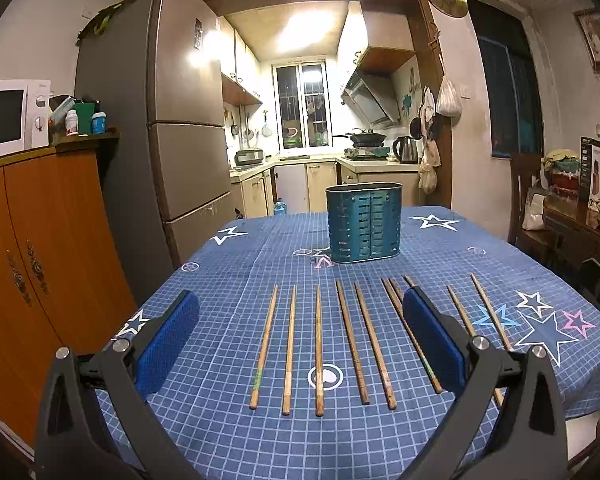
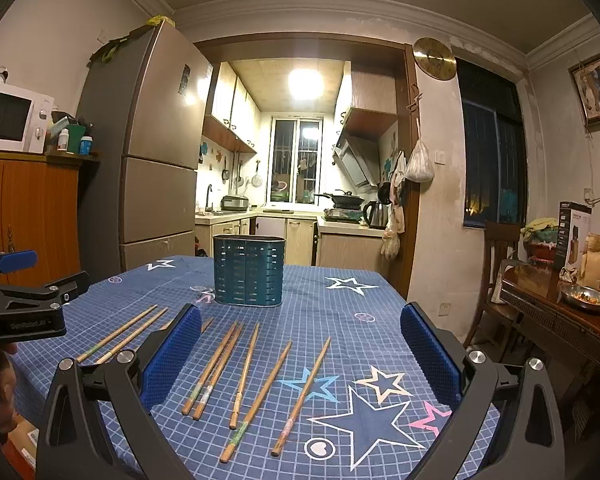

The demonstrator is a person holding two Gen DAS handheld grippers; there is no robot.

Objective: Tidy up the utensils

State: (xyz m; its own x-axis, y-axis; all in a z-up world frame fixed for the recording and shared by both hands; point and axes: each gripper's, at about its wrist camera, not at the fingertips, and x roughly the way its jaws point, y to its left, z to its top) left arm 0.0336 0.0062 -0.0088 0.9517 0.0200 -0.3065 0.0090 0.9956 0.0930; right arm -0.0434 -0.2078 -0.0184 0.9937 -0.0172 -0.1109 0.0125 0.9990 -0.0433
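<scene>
Several wooden chopsticks (image 1: 319,350) lie side by side on a blue checked tablecloth with stars (image 1: 228,432). A teal slotted utensil holder (image 1: 363,223) stands upright behind them, empty as far as I can see. My left gripper (image 1: 300,334) is open and empty, hovering above the near ends of the chopsticks. In the right wrist view the chopsticks (image 2: 244,376) and the holder (image 2: 248,270) show again. My right gripper (image 2: 300,354) is open and empty above the right-hand chopsticks. The left gripper (image 2: 40,300) shows at the left edge.
An orange cabinet (image 1: 40,280) with a microwave (image 1: 12,118) stands left of the table, a grey fridge (image 1: 172,128) behind it. A dark wooden side table (image 2: 560,312) with a bowl and boxes, and a chair (image 2: 496,264), stand to the right. The kitchen lies beyond the table.
</scene>
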